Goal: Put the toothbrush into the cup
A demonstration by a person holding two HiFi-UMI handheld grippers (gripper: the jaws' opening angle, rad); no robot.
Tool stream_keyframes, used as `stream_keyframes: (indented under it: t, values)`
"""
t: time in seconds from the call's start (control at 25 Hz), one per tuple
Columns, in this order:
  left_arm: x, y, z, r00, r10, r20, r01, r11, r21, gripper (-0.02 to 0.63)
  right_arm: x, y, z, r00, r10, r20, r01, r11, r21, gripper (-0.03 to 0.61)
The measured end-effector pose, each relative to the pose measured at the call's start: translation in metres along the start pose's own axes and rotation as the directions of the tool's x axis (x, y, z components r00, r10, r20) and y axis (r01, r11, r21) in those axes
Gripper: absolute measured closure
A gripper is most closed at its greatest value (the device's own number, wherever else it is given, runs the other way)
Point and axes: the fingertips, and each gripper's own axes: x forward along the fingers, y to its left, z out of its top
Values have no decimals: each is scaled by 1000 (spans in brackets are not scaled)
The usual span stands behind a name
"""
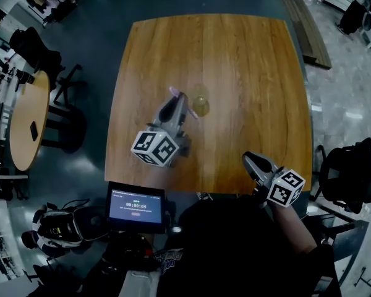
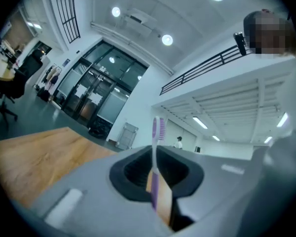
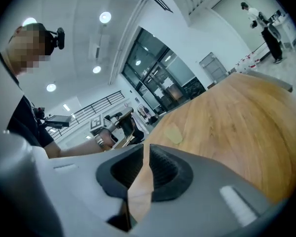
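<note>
A purple toothbrush (image 1: 175, 91) is pinched in my left gripper (image 1: 180, 101) over the middle of the wooden table (image 1: 253, 60). In the left gripper view the toothbrush (image 2: 158, 132) stands up between the jaws of the left gripper (image 2: 157, 168), bristles at the top. A clear yellowish cup (image 1: 200, 102) stands just right of the left gripper's tips, and the right gripper view shows this cup (image 3: 173, 133) lying flat-looking on the wood. My right gripper (image 1: 250, 161) hovers at the table's near right edge; its jaws (image 3: 144, 154) are shut with nothing between them.
A small screen with a timer (image 1: 136, 206) sits below the table's near edge. A round table (image 1: 28, 119) and chairs stand to the left. A black chair (image 1: 352, 172) is at the right, a bench (image 1: 306, 23) at the far right.
</note>
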Motion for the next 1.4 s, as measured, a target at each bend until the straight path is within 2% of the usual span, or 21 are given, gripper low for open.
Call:
stream_keyframes:
  t: [0.12, 0.24, 0.44, 0.68, 0.96, 1.2, 1.4]
  values:
    - [27, 32, 18, 998, 31, 53, -33, 999, 28, 586, -16, -9, 6, 998, -60, 37, 60, 998, 1, 548]
    - [52, 61, 13, 997, 59, 53, -61, 997, 40, 586, -27, -17, 12, 993, -100, 60, 99, 995, 19, 549]
    - [79, 93, -41, 991, 123, -43, -121, 992, 41, 585, -53, -33, 2, 988, -155, 19, 155, 988, 4, 549]
    - [85, 107, -91, 975, 173, -137, -162, 983, 86, 584, -76, -56, -5, 976, -215, 18, 214, 974, 71, 554]
    - [75, 114, -118, 963, 195, -188, -181, 979, 91, 584, -66, -53, -10, 980, -198, -2, 198, 976, 91, 554]
    - [75, 114, -127, 959, 190, -209, -175, 981, 87, 583, -68, -61, -11, 981, -193, -18, 193, 976, 97, 557]
    - [73, 122, -124, 957, 182, -227, -167, 982, 83, 553, -61, -56, -13, 982, -188, -30, 190, 977, 96, 557]
